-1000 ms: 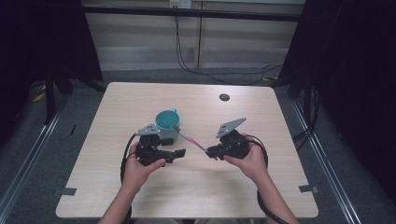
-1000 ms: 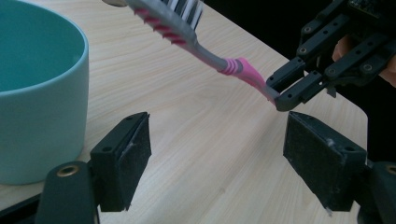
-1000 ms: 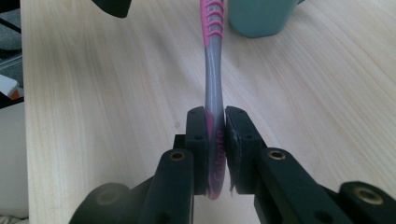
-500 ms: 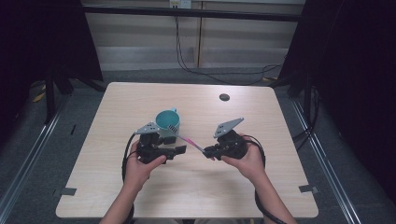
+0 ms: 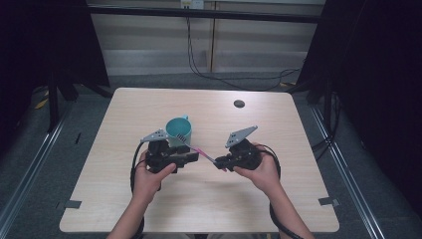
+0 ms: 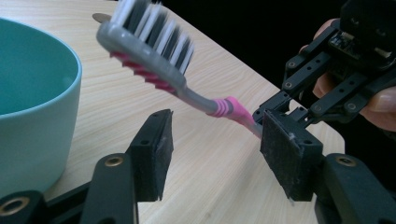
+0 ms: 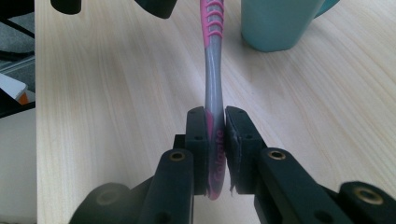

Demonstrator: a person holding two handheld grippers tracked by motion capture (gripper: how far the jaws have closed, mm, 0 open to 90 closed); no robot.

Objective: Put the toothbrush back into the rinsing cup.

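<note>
Beside teal cup (image 5: pixel 178 130), toothbrush (image 5: pixel 200 151), table hole (image 5: pixel 239 104) beyond

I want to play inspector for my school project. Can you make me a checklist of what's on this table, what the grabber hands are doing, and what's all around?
Surface: light wooden table, bare.
Job's things: pink and grey toothbrush held above the table; teal cup upright.
Clutter: small dark disc near the far edge.
Grippers: right gripper shut on the toothbrush handle; left gripper open, fingers either side of the toothbrush.
Cables: one trails from each gripper; more hang behind the table.
Surroundings: grey floor, dark curtains.
</note>
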